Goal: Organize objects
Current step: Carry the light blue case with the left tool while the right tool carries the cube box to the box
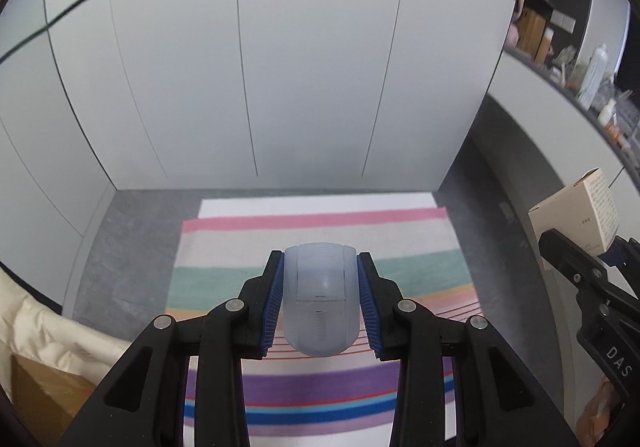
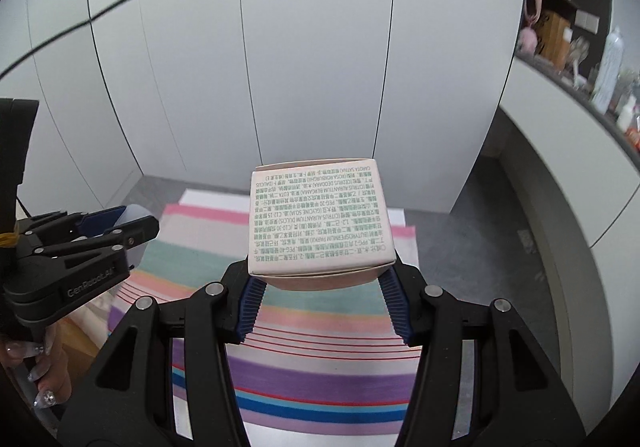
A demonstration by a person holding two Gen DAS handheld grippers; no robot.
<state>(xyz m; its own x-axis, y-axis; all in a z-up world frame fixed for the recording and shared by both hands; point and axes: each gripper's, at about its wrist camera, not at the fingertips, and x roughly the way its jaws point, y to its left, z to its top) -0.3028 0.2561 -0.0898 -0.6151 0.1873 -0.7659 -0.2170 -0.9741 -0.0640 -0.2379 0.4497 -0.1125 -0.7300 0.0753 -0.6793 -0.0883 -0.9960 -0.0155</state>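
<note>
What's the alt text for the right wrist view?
The right tongs grip a pale cardboard box printed with green text, held in the air above a striped cloth on a grey surface. At left, the left tongs hold a translucent container; white panelled doors fill the background.

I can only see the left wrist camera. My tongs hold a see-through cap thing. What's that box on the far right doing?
Observer: The box is clamped in the right tongs, lifted above the striped cloth.
Operator: What's on the box?
Observer: Its top face is covered in small green print, upside down in the right wrist view.
Operator: Can you see who is holding my tongs?
Observer: A hand with long decorated nails grips the handle of the left tongs.
</note>
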